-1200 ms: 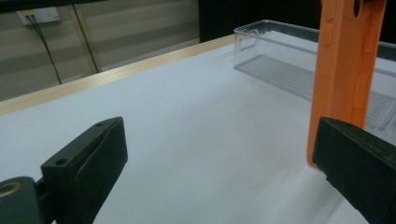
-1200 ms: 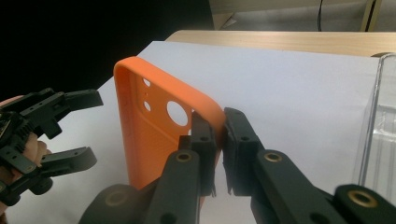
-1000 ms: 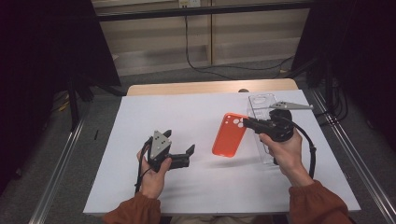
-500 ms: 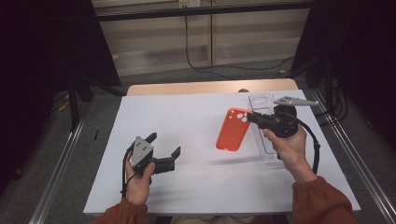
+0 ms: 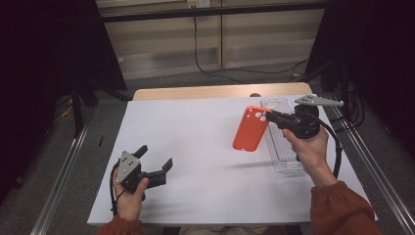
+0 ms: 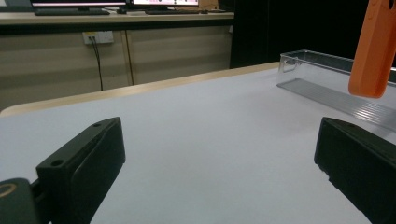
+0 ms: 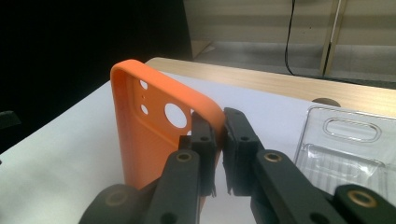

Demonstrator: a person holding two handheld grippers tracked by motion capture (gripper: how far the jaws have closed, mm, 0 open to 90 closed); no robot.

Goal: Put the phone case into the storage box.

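In the high view, a white table top (image 5: 205,142) is seen with a strip of bare wood along its far edge. The right gripper (image 5: 268,116) is held above the table's right part, its jaws pinched on the upper corner of an orange phone case (image 5: 250,129); the case hangs clear of the surface, and its shadow is cast on the white below. A clear plastic tray (image 5: 283,142) lies flat just right of the case, near the table's right edge. The left gripper (image 5: 155,160) is held near the front left corner, jaws spread, nothing between them. A wide bare stretch of table is left between the two grippers.

Compared with half a second ago, the case is seen raised higher and more upright, and the left gripper is found closer to the front left edge.

In the left gripper view, both black jaws are seen far apart over bare white surface. The tray's wall (image 6: 317,58) is seen at the far right, and the case's lower end (image 6: 373,51) hangs above it at the top right corner.

In the right gripper view, the jaws are closed on the rim of the case (image 7: 149,126) beside its camera cut-out. The tray (image 7: 345,149) lies on the table to the right, below the jaws.
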